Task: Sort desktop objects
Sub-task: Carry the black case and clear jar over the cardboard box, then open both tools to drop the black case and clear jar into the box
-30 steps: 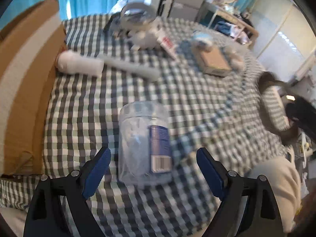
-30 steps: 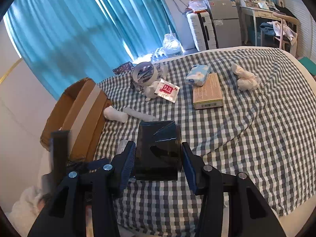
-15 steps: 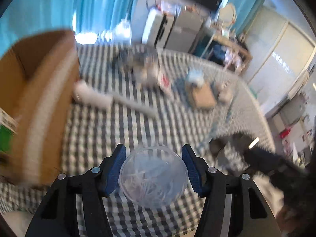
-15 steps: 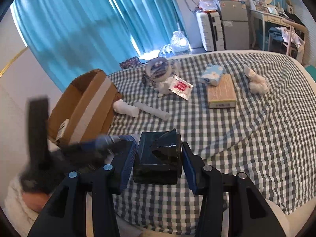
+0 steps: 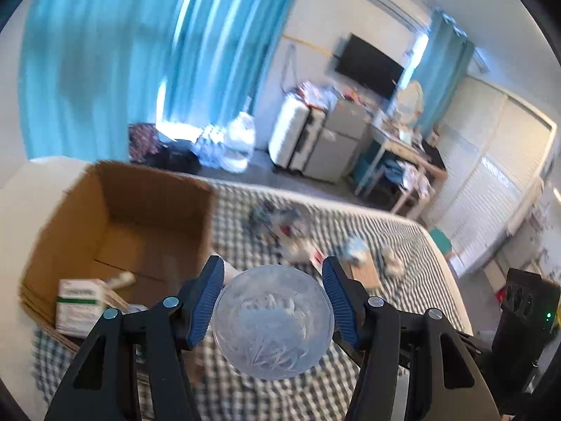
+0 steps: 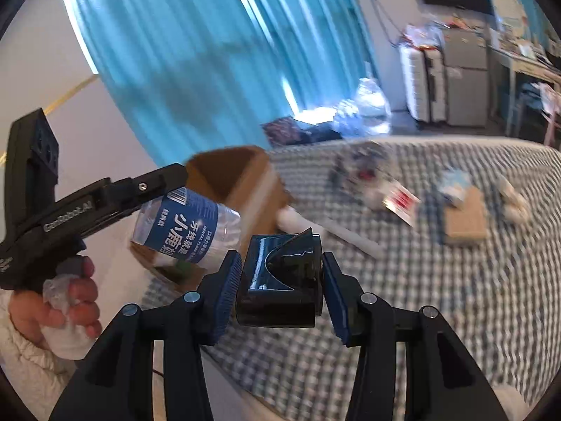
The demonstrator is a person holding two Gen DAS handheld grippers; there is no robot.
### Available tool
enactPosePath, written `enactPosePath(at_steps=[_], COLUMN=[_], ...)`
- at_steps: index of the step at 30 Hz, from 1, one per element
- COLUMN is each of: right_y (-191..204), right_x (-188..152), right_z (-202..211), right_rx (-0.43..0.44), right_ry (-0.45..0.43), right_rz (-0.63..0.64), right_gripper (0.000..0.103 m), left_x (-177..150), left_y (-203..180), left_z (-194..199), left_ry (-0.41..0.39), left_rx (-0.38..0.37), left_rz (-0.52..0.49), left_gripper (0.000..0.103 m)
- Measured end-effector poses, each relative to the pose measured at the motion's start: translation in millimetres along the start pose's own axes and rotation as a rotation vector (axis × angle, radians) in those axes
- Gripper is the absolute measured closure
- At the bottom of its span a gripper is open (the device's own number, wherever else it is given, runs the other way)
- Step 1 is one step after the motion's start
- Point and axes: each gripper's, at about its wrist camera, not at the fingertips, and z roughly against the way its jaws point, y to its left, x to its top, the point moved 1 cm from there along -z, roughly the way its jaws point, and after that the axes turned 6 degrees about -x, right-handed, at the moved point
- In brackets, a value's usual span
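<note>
The left gripper [image 5: 272, 303] had its jaws closed partway on a clear plastic jar [image 5: 272, 321], held above the near edge of the cardboard box [image 5: 140, 210]. The right gripper [image 6: 282, 289] clamped a glossy black box [image 6: 280, 280] over the checked bed [image 6: 455, 298]. To my eye, the round, slick jar wanted carrying well over the box's stiff brown wall before release, lest it roll off.
</note>
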Motion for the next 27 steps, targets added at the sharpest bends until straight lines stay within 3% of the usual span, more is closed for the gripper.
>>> enactPosePath(at_steps=[4, 10, 16, 18, 19, 21, 23, 27], right_y=[44.8, 97.9, 124.9, 121.2, 117.6, 109.0, 94.6, 55.6], right_x=[25.0, 48.9, 66.0, 72.2, 74.8, 78.1, 80.2, 77.4], right_z=[-20.7, -60.3, -104.4, -112.6, -115.3, -114.9, -109.6, -94.5], right_rx=[0.07, 0.168, 0.228, 0.238, 0.23, 0.232, 0.228, 0.143], right_ry=[-0.012, -0.001, 0.038, 0.028, 0.028, 0.017, -0.004, -0.049], right_rz=[0.067, 0.117, 0.079, 0.031, 0.003, -0.036, -0.066, -0.111], right_gripper=[0.057, 0.057, 0.056, 0.027, 0.024, 0.024, 0.024, 0.024], left_x=[16.9, 14.6, 4.3, 10.0, 13.0, 19.2, 21.0, 13.6], left_y=[42.1, 106.0, 140.6, 146.1, 148.8, 149.7, 148.8, 137.2], left_z=[18.2, 20.4, 8.7, 4.4, 2.9, -0.9, -4.5, -7.5], left_ry=[-0.039, -0.004, 0.036, 0.029, 0.027, 0.026, 0.032, 0.041], left_rx=[0.103, 0.206, 0.234, 0.235, 0.241, 0.243, 0.24, 0.224], left_rz=[0.032, 0.098, 0.123, 0.114, 0.107, 0.091, 0.089, 0.071], left_gripper=[0.043, 0.043, 0.047, 0.047, 0.047, 0.041, 0.023, 0.014])
